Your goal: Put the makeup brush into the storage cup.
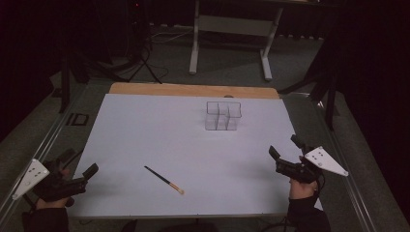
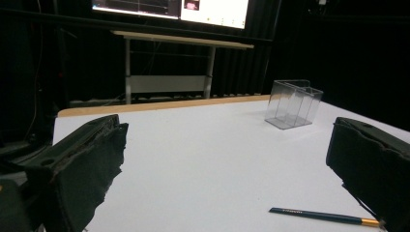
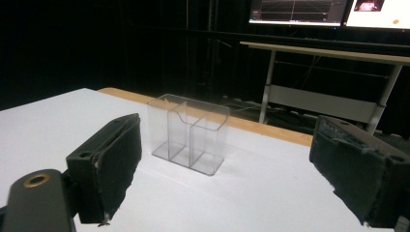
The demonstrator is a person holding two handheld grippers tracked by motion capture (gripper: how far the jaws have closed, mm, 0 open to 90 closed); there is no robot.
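A thin dark brush (image 1: 163, 179) with a gold ferrule and pale tip lies on the white table (image 1: 145, 135) near its front edge; the left gripper view has the brush (image 2: 319, 216) low at the right. A clear divided organizer (image 1: 222, 115) stands toward the back; it appears far off as organizer (image 2: 293, 104) and closer as organizer (image 3: 188, 134). My left gripper (image 1: 78, 169) hovers at the front left corner, open and empty. My right gripper (image 1: 285, 147) rests at the front right edge, open, nothing between its jaws.
A wooden strip (image 1: 193, 90) runs along the table's far edge. Beyond it stand a white desk frame (image 1: 232, 29) and a tripod (image 1: 142, 53) on the floor. Monitors (image 2: 169, 7) glow in the dark background.
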